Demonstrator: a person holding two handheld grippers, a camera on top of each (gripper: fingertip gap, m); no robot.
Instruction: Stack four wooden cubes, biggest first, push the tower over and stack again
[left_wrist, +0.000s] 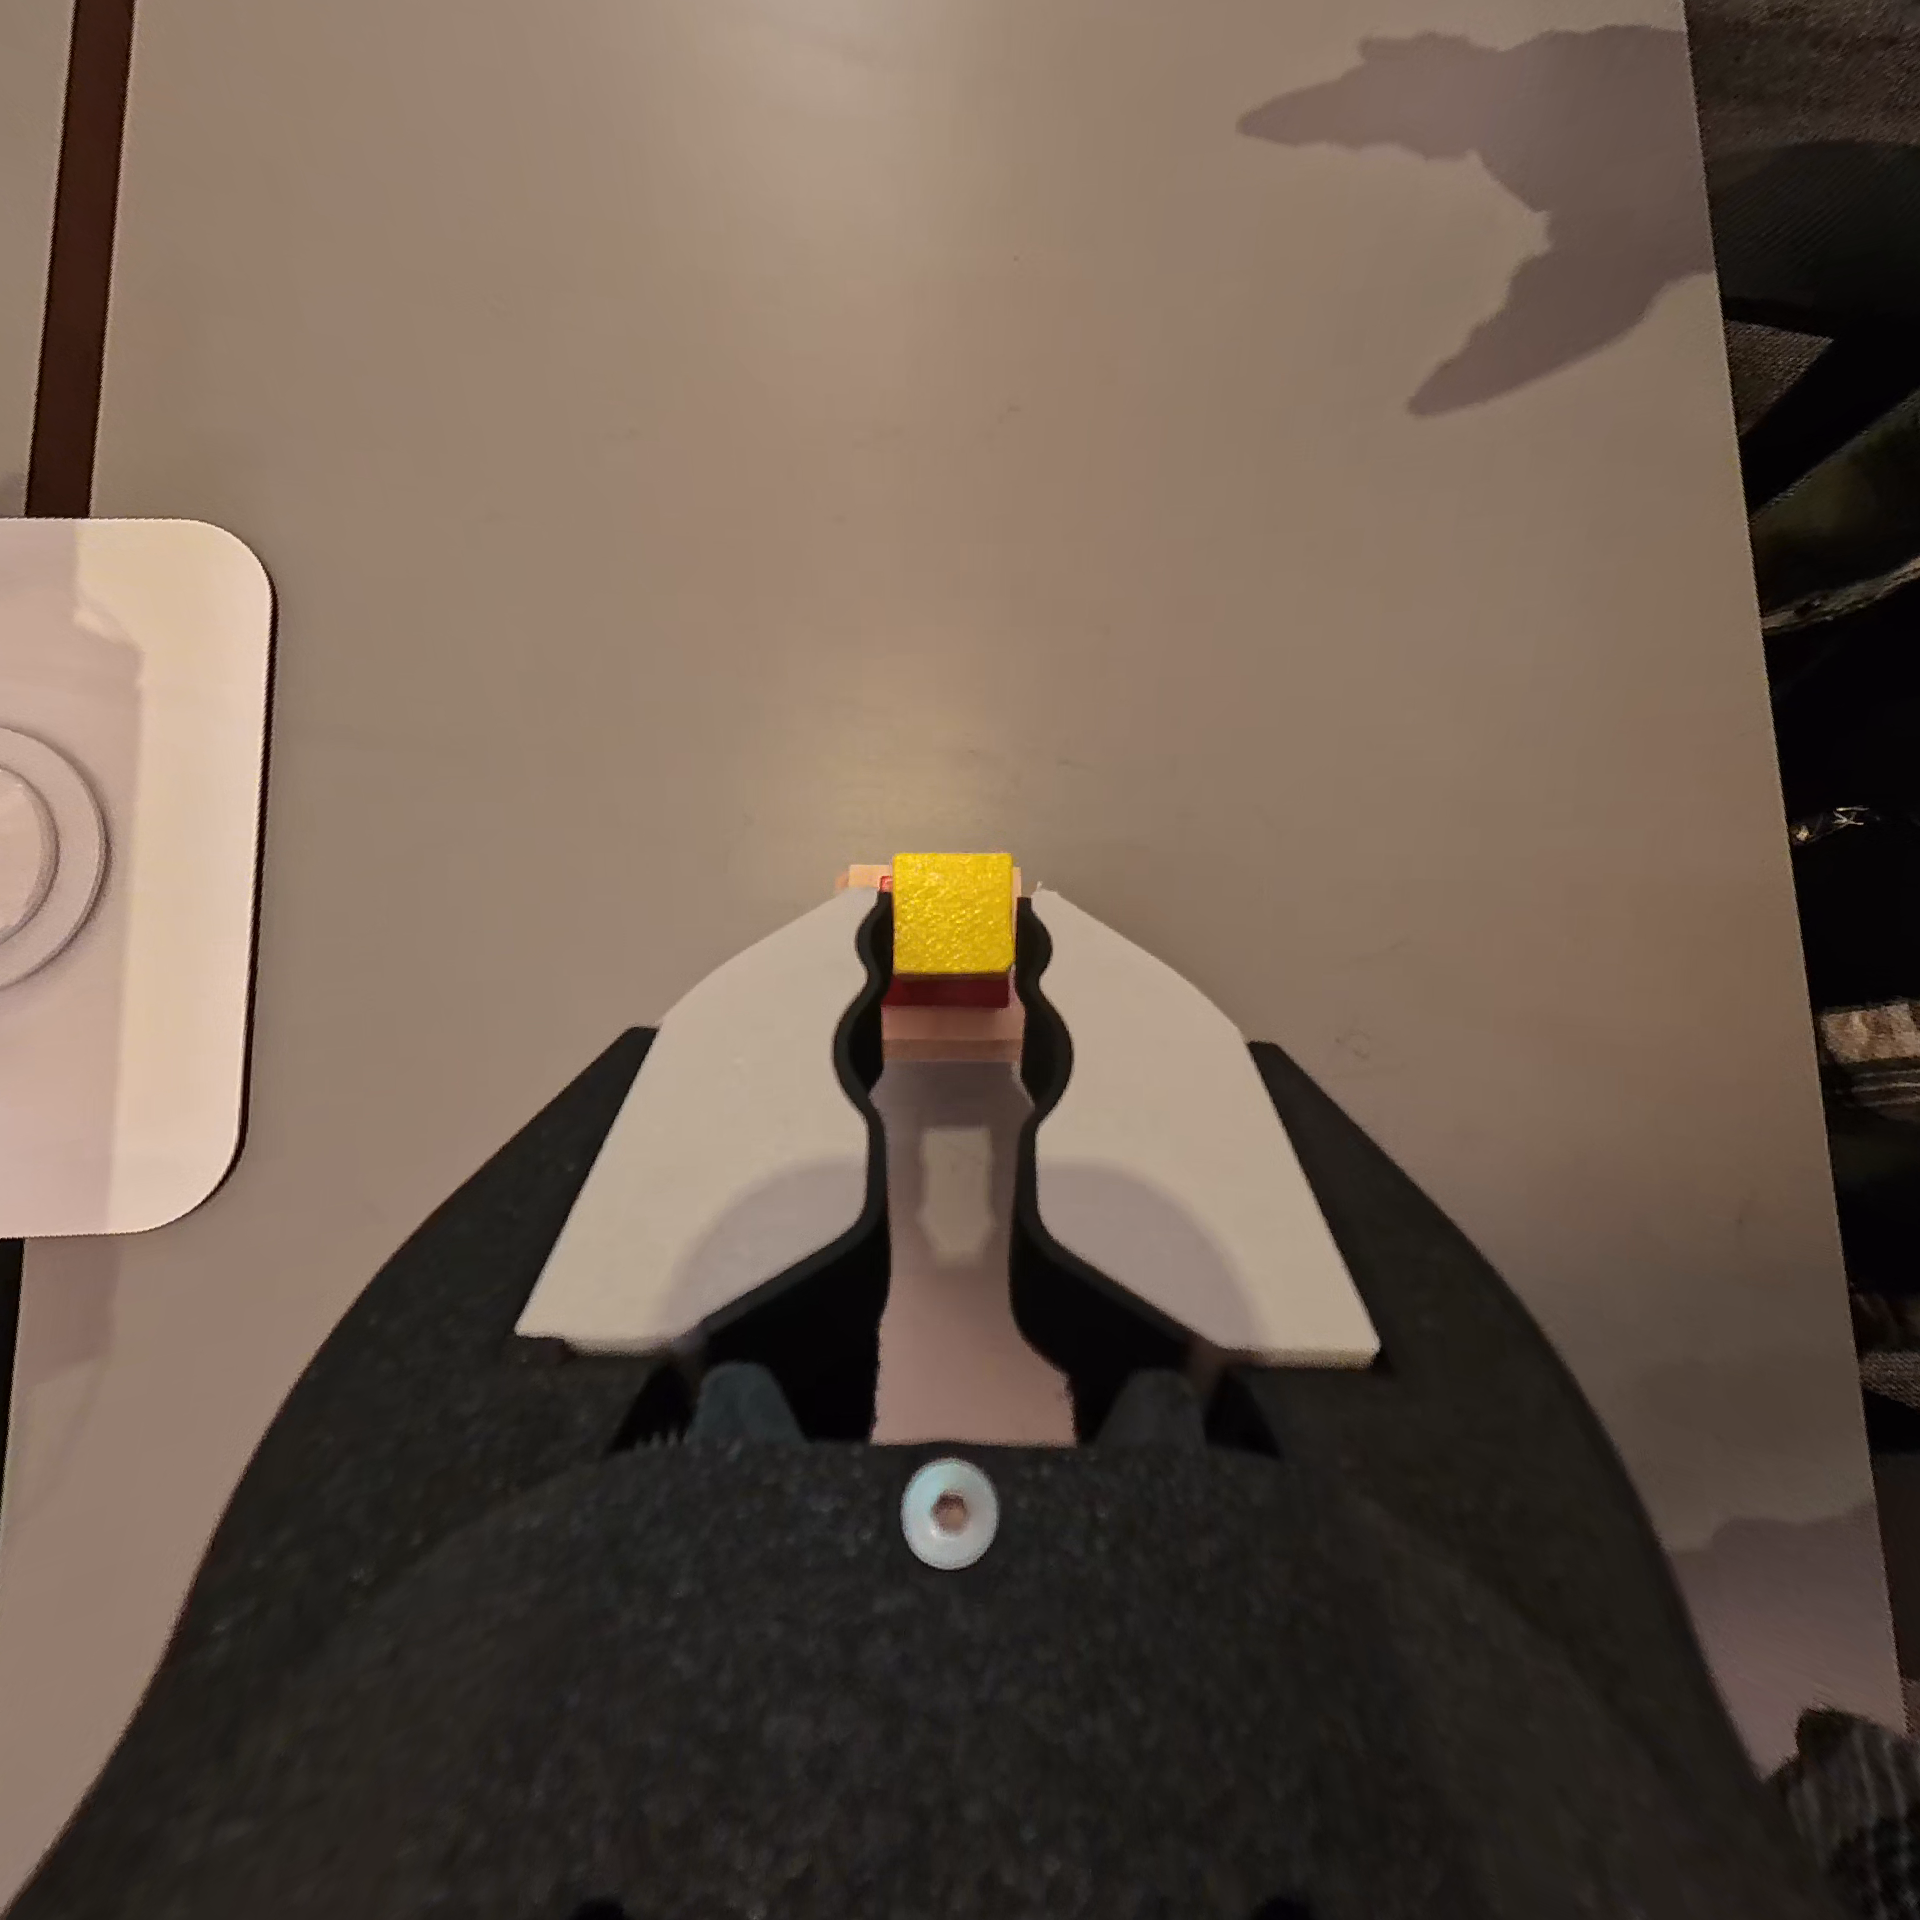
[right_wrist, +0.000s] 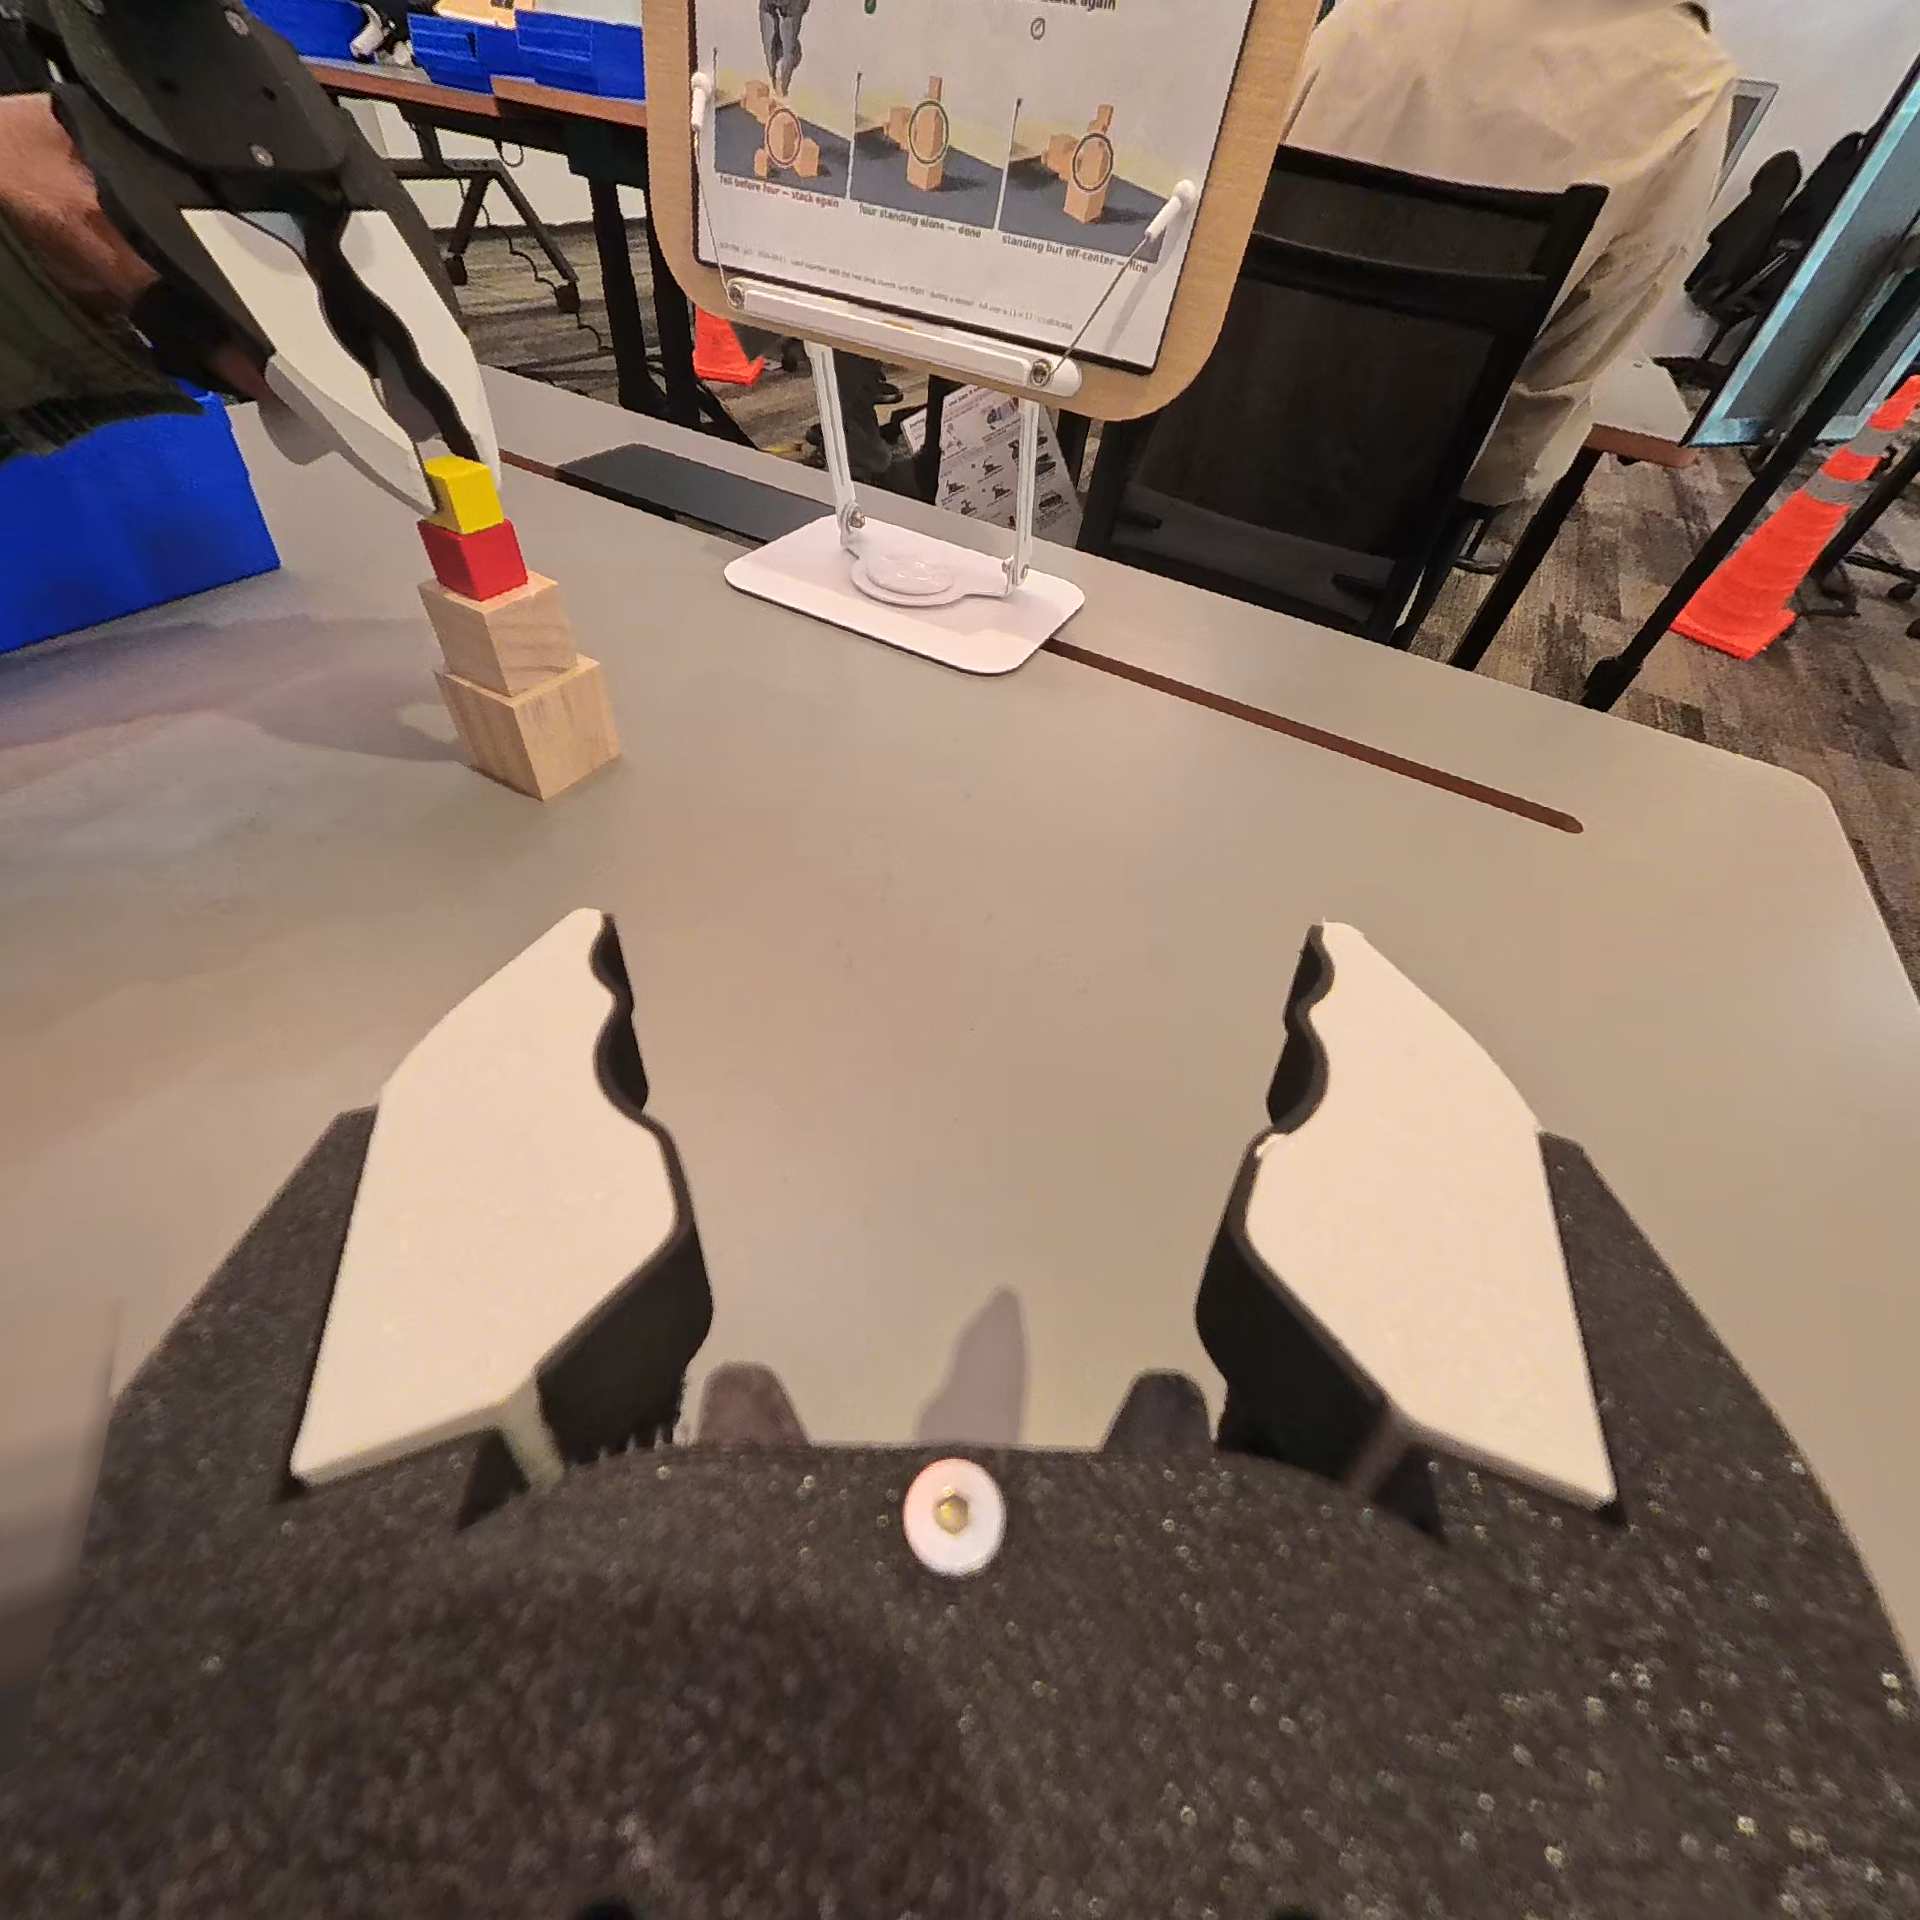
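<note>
A tower of four cubes stands on the grey table (right_wrist: 935, 831). From the bottom: a big plain wooden cube (right_wrist: 530, 727), a smaller plain wooden cube (right_wrist: 499, 629), a red cube (right_wrist: 473, 556) and a small yellow cube (right_wrist: 462, 494) on top. My left gripper (left_wrist: 954, 914) points down over the tower and is shut on the yellow cube (left_wrist: 952, 912), which rests on the red cube (left_wrist: 945, 995). It also shows in the right wrist view (right_wrist: 447, 468). My right gripper (right_wrist: 961, 935) is open and empty, low over the table, right of the tower.
A white stand base (right_wrist: 904, 603) carries an instruction board (right_wrist: 956, 166) at the table's far edge; the base also shows in the left wrist view (left_wrist: 125, 873). A blue bin (right_wrist: 114, 520) sits far left. A chair and a seated person are behind the table, orange cones on the floor. The tips of one gripper are about 30 centimetres away from the tips of the other.
</note>
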